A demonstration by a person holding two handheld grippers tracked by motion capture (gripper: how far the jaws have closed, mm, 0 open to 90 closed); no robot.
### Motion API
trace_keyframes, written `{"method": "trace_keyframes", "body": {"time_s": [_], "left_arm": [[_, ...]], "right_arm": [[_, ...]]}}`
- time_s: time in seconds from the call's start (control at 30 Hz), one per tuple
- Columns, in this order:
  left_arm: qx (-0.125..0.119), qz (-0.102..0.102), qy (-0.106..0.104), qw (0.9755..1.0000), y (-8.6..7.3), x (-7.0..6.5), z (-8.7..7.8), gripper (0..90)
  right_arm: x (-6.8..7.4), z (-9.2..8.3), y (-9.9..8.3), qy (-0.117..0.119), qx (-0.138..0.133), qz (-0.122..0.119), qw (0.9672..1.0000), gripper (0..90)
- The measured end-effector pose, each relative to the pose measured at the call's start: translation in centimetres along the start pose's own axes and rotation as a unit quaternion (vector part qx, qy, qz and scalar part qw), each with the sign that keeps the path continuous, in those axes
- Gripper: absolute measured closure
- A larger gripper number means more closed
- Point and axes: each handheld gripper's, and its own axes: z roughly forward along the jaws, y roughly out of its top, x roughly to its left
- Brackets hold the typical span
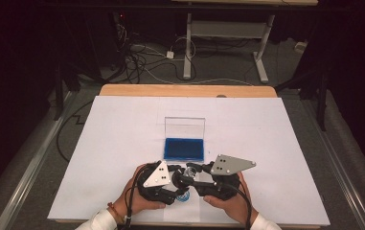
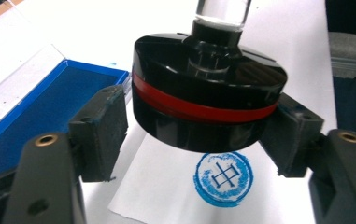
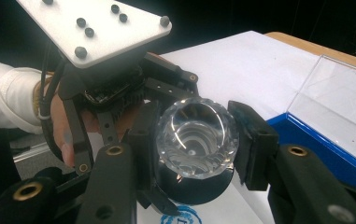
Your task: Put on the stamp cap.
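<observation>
Near the front edge of the desk (image 1: 122,124), about midway along it, a slip of white paper (image 2: 166,196) carries a round blue stamped mark (image 2: 223,178) with a cross-like figure inside a ring. Just above that mark, lifted clear of the paper, hangs the stamp (image 2: 208,100) — a black round body with a red band around it and a clear faceted knob (image 3: 197,136) on top.

The right gripper (image 1: 194,178) has the stamp by that knob: in the right gripper view its two jaws stand close on either side of the clear knob, pads against it, so the stamp is carried from there. The left gripper (image 1: 174,179) sits level with the black body. In the left gripper view its jaws are about half open, one on each side of the body; the left pad stands a little off the black side, the right one lies close by it, so the body is between the jaws but not pinched. A white sleeve (image 3: 3,93) shows behind the left gripper in the right gripper view.

Just beyond the two grippers, toward the middle of the desk, lies the blue ink pad (image 1: 184,149) in its open case — the clear lid (image 1: 185,127) stands upright at its far side.
</observation>
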Motion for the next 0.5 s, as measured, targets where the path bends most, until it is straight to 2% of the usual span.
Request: {"method": "trace_keyframes", "body": {"time_s": [0.13,0.27,0.33,0.5], "left_arm": [[0.003,-0.003,-0.002,1.0,-0.16,0.1,0.2,23.8],[-0.005,-0.007,-0.003,1.0,-0.32,0.06,0.25,22.2],[0.004,-0.006,-0.01,0.9999,-0.43,0.04,0.46,18.1],[0.008,0.006,-0.01,0.9999,-0.44,-0.5,0.76,18.1]], "right_arm": [[0.07,0.03,0.01,-0.003,-0.001,-0.002,1.0,57.3],[0.13,0.02,-0.05,-0.002,-0.007,-0.002,1.0,57.3],[0.23,-0.06,-0.06,-0.004,-0.014,-0.004,0.9999,57.3],[0.14,-0.38,0.05,-0.007,-0.021,-0.001,0.9997,57.3]]}}
